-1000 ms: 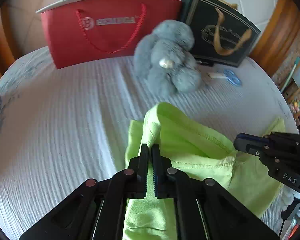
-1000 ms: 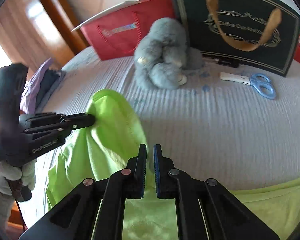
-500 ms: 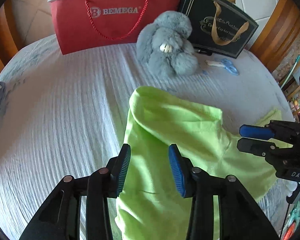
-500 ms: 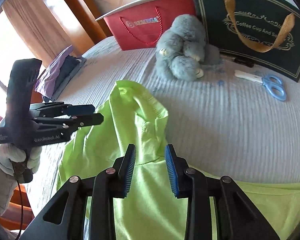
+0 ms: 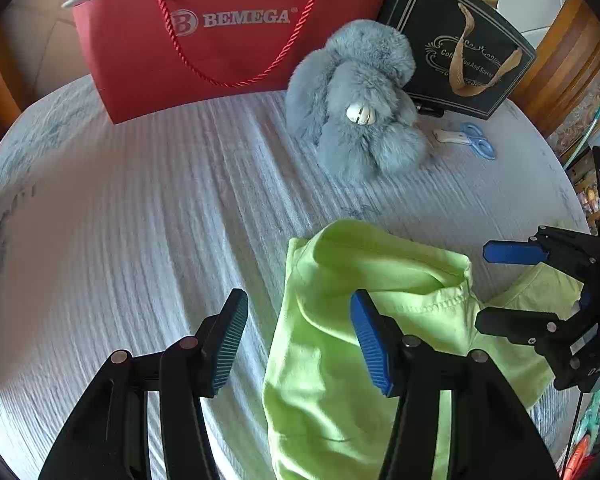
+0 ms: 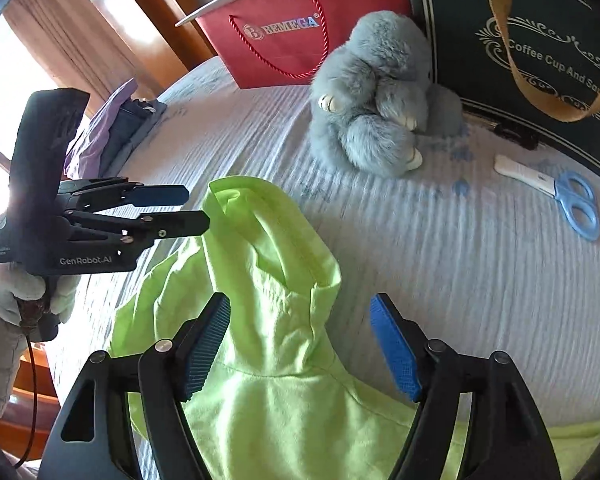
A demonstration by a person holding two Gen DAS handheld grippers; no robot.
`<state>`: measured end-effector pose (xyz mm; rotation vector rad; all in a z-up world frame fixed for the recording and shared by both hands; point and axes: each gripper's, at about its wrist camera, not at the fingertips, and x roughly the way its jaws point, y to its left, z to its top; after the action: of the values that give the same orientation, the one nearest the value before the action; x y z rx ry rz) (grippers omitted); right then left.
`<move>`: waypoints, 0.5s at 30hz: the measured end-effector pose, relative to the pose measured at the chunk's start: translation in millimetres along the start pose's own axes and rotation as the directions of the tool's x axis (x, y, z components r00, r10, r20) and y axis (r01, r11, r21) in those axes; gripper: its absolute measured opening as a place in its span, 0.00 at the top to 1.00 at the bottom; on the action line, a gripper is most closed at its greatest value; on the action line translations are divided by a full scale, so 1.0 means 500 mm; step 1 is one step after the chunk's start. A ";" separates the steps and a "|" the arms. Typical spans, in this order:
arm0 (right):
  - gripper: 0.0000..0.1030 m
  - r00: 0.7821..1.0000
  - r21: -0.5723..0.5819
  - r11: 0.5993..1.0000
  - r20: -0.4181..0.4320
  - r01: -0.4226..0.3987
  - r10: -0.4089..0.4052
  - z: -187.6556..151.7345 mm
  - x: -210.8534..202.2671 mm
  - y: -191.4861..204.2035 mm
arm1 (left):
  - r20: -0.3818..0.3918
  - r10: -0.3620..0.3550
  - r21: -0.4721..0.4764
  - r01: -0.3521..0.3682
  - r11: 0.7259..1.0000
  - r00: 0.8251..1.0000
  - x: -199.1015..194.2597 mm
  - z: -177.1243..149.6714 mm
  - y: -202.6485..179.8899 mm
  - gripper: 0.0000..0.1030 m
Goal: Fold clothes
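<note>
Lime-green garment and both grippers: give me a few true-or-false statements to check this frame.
1. Both grippers hold the lime-green garment. False: the left gripper and right gripper have open jaws that have just been opening; the cloth lies loose on the bed.
2. A grey plush toy sits in front of the bags. True.
3. The scissors have red handles. False: they are blue.
4. The red bag reads BEMEGA. True.
5. The garment covers the plush toy. False: bare bedcover lies between them.
</note>
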<state>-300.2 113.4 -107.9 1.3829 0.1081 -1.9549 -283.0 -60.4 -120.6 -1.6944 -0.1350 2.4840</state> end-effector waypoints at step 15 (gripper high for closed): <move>0.86 1.000 -0.133 0.991 -0.005 0.014 -0.015 0.025 0.052 0.036 | 0.084 0.012 0.106 -0.021 0.994 0.996 0.000 0.016 -0.041 0.97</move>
<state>-303.3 81.3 -118.8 1.3042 0.2472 -1.9198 -289.4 -40.2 -114.7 -1.5578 0.0044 2.5253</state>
